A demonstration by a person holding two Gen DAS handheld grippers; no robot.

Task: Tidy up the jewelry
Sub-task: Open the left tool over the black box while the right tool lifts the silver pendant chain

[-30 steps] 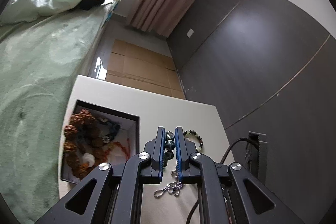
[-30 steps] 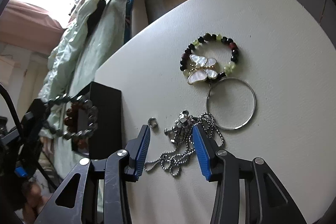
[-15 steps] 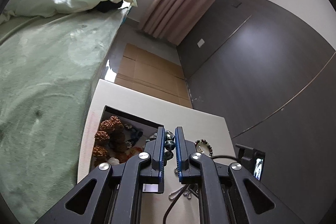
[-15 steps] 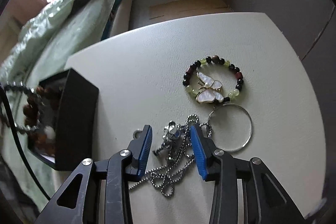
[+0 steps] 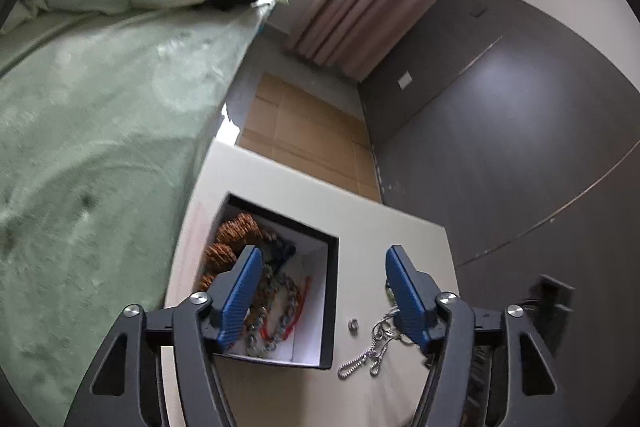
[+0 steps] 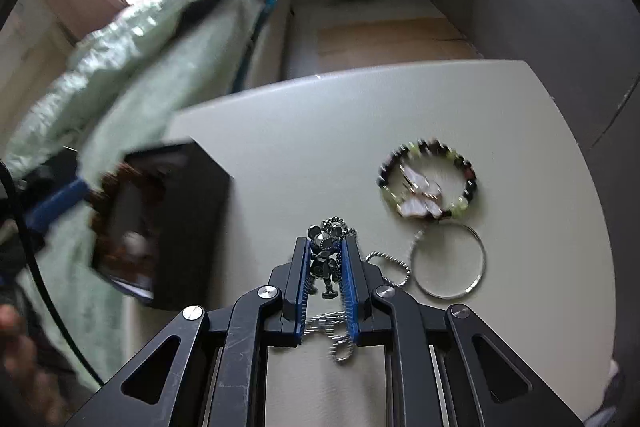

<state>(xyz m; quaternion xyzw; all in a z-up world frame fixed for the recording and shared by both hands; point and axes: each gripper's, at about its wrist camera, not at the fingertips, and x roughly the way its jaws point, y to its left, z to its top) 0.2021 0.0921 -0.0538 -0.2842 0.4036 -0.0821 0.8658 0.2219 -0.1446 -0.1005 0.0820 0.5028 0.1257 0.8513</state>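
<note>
Your right gripper is closing its jaws on the small metal mouse-figure pendant, which sits between the blue pads with its ball chain trailing onto the white table. Your left gripper is opening its jaws above the black jewelry box, with nothing between them. The risk: the slack chain may snag the silver bangle or the butterfly bead bracelet just beside it and drag them along, or the pendant could slip from a shallow pinch. Only the left view shows the box's contents, brown seed beads and a chain bracelet, plus a loose ring; only the right view shows the grip.
</note>
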